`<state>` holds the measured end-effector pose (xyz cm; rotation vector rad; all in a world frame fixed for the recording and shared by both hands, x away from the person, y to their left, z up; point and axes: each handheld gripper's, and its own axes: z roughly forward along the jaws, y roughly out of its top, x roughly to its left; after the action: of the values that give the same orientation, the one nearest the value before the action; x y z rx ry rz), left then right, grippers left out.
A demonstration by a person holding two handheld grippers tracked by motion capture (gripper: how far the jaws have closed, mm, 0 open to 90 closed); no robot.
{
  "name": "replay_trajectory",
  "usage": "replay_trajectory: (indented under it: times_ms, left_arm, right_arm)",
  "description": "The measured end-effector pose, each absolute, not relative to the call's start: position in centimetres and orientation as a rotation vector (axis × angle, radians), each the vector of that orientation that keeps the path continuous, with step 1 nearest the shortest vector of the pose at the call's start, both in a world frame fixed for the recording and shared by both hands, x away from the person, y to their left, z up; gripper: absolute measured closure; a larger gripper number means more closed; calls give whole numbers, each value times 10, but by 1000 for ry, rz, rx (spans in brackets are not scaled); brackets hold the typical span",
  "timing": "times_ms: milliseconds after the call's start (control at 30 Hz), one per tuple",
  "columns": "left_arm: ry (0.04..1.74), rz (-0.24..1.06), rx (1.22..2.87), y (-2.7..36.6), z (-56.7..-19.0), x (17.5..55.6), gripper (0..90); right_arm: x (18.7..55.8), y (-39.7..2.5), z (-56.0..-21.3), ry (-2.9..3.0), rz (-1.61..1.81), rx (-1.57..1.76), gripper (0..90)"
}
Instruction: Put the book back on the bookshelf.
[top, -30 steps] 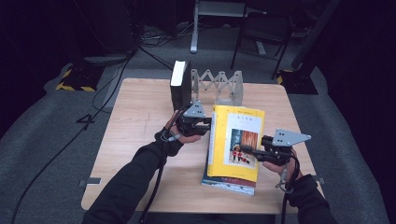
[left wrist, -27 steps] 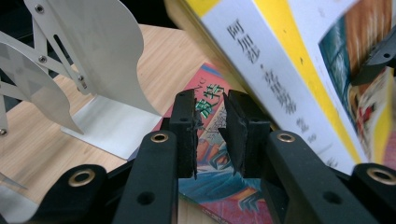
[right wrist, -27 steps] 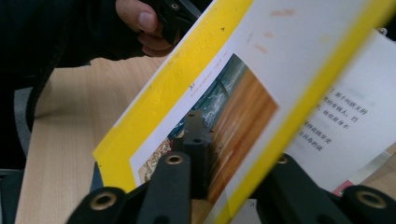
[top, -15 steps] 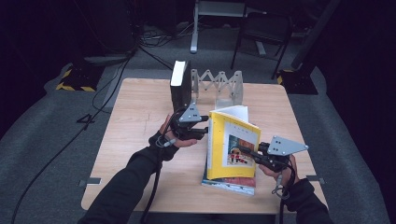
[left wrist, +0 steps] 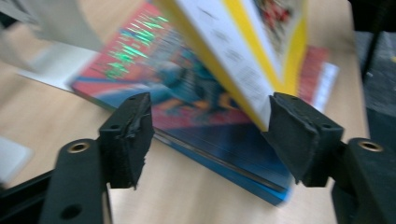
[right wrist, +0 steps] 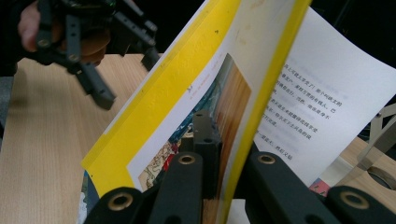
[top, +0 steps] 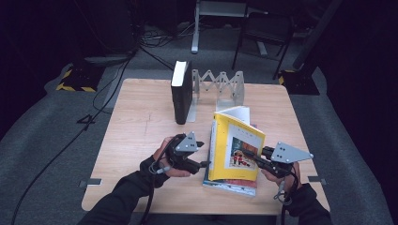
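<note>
The right gripper [top: 253, 158] pinches the yellow book's [top: 234, 145] front cover, tilting it up off the stack [top: 230, 183] near the tabletop's [top: 141, 122] right; the left gripper [top: 202, 154] waits, jaws spread. The thin cover could slip or tear.

Left claw [top: 202, 154] agape, right claw [top: 248, 156] clamped.

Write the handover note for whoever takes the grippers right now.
Right gripper: shut on the yellow book's front cover, holding the book tilted up off the stack.
Left gripper: open, jaws at the yellow book's spine side, gripping nothing.
Blue book lies flat on the table beneath. Black book stands upright against the metal rack.
Done: yellow book raised. Left, probably: grip it with the left gripper and stand it in the rack.
</note>
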<state>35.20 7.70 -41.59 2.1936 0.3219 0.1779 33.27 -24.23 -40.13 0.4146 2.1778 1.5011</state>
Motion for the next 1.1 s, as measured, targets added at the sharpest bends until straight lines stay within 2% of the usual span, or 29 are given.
replay_trajectory:
  times_ms: [133, 367, 433, 533, 633, 800, 933, 1000, 1100]
  left_arm:
    - [309, 157, 2210, 62, -427, 346, 264]
    - [352, 132, 2153, 47, -436, 355, 274]
    - [363, 129, 2111, 46, -436, 360, 329]
    - [360, 124, 2085, 45, -434, 362, 351]
    - [334, 133, 2073, 41, -430, 363, 409]
    - [296, 133, 2057, 41, -424, 364, 576]
    - [252, 241, 2054, 39, -416, 359, 674]
    - [251, 291, 2044, 40, -413, 359, 727]
    - [223, 313, 2057, 42, -411, 360, 748]
  right_arm:
    - [330, -243, -402, 2170, 1507, 408, 861]
    - [326, -242, -400, 2164, 1505, 382, 860]
    - [325, -242, -400, 2164, 1507, 368, 859]
    - [323, -241, -399, 2163, 1503, 360, 858]
    - [322, -240, -398, 2161, 1503, 351, 855]
    - [321, -240, -397, 2146, 1495, 336, 852]
    - [321, -241, -394, 2132, 1479, 322, 849]
    - [322, -243, -393, 2114, 1456, 327, 805]
    - [323, -247, -392, 2099, 1469, 352, 777]
